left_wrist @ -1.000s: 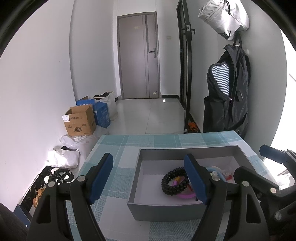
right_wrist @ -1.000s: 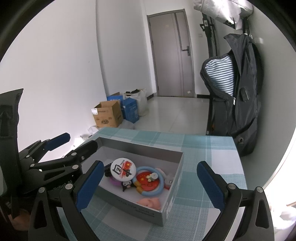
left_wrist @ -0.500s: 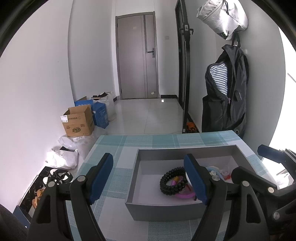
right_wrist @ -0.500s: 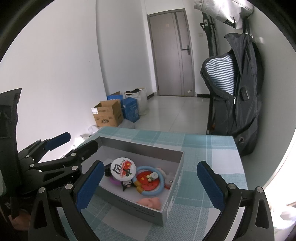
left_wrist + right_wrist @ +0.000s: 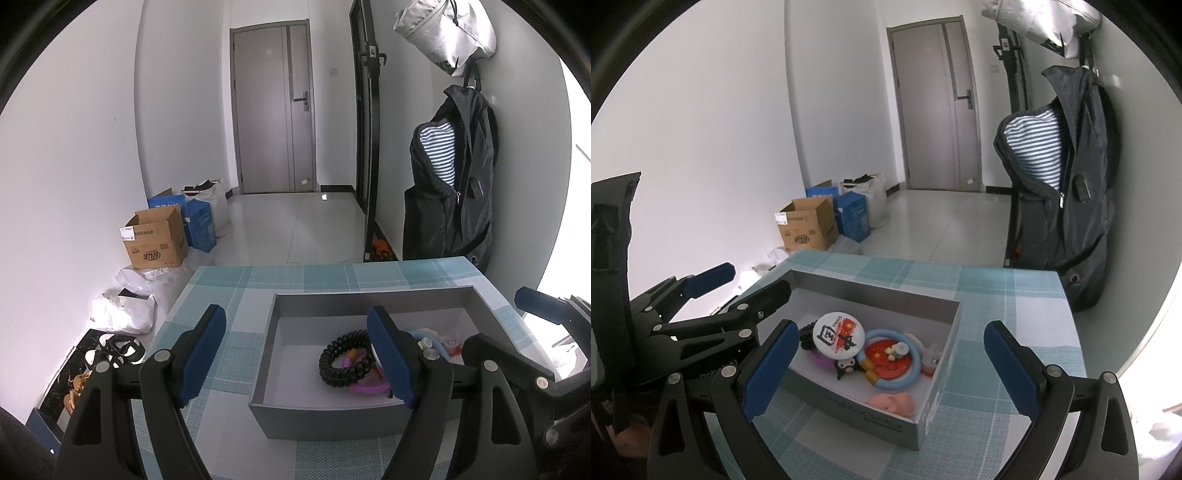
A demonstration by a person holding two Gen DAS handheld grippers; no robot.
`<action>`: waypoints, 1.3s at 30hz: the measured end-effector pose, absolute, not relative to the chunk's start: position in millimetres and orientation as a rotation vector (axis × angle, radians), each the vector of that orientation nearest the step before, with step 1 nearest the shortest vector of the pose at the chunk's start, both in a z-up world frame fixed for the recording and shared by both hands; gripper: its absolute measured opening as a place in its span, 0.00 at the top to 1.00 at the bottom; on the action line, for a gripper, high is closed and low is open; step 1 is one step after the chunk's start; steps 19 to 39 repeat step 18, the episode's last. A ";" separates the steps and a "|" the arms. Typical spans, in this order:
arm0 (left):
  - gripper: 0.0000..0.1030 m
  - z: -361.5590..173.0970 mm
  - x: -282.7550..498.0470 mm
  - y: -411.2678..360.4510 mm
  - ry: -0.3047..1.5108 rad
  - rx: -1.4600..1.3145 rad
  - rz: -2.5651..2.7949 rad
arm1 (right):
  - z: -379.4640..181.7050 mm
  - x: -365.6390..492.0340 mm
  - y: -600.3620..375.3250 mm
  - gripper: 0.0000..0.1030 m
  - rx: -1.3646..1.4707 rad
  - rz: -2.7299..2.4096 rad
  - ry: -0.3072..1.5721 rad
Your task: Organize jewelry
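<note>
Both views are bright and evenly daylit. Light enters from the right, overexposing that edge to white glare. Fisheye distortion bows the walls [image 5: 74,166] and door [image 5: 938,107]; black vignette rings corners. Focus sharp; shadows soft.

Black coil bracelet [image 5: 341,360] in grey box [image 5: 325,410] (hand-held gripper [image 5: 301,354] empty)
</note>
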State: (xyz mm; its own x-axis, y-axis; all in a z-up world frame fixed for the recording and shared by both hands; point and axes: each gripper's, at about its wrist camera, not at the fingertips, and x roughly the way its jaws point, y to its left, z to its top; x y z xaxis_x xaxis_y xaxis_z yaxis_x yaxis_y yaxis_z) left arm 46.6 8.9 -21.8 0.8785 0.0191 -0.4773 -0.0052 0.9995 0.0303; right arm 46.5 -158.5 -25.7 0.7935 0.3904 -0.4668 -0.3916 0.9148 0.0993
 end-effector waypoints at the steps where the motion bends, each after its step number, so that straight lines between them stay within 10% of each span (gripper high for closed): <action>1: 0.27 -21.8 47.0 8.5 0.500 0.030 0.012 | -25.7 46.4 -158.5 0.02 -0.003 0.421 0.502; 39: 0.27 -22.3 46.3 7.8 0.502 0.037 0.008 | -25.3 46.3 -159.0 0.02 0.001 0.421 0.507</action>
